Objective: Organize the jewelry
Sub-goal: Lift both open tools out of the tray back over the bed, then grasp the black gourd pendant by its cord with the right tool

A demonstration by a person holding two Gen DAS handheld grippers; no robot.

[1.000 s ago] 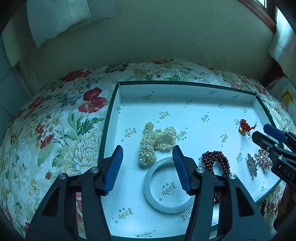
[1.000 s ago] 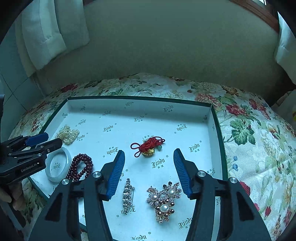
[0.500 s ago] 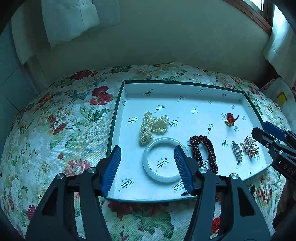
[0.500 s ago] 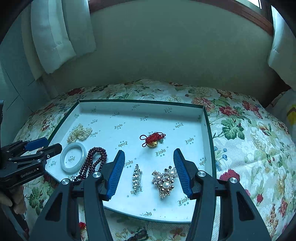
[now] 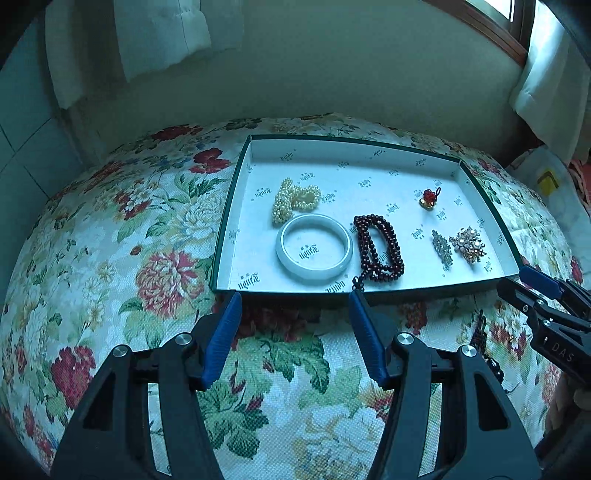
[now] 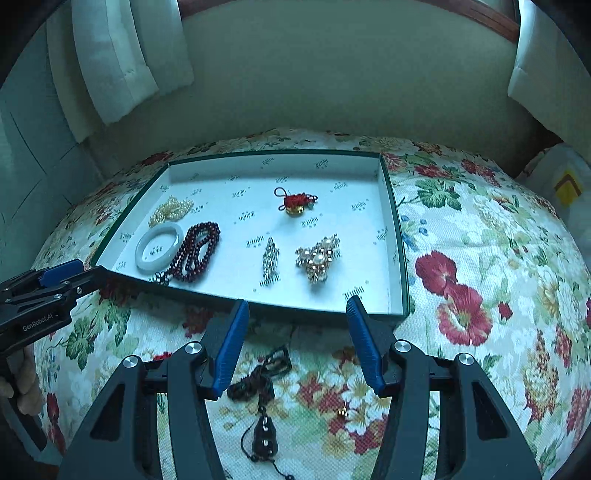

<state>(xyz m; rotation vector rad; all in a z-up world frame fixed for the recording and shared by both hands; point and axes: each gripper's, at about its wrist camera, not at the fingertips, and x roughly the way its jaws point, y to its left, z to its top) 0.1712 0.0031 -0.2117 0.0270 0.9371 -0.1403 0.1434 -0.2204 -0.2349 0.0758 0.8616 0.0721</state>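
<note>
A white-lined green box (image 5: 373, 153) (image 6: 400, 258) holds a pearl piece (image 5: 293, 199) (image 6: 170, 210), a white bangle (image 5: 314, 248) (image 6: 159, 248), dark red beads (image 5: 378, 248) (image 6: 195, 251), a red knot charm (image 5: 429, 197) (image 6: 297, 202), a crystal brooch (image 5: 442, 246) (image 6: 270, 258) and a pearl flower brooch (image 5: 469, 244) (image 6: 318, 256). A dark cord pendant with a gourd (image 6: 263, 432) and a small gold piece (image 6: 343, 412) lie on the cloth in front of the box. My left gripper (image 5: 295, 336) (image 6: 70, 273) and right gripper (image 6: 293, 343) (image 5: 524, 280) are open and empty, in front of the box.
The floral cloth (image 5: 110, 258) (image 6: 498, 258) covers a rounded table. A wall and white curtains (image 5: 159, 33) (image 6: 125, 55) stand behind. A white bag with a yellow mark (image 5: 546, 181) (image 6: 565, 184) sits at the far right.
Both grippers have pulled back from over the box to in front of its near edge. The jewelry in the box has not moved. The pendant on the cloth has come into view.
</note>
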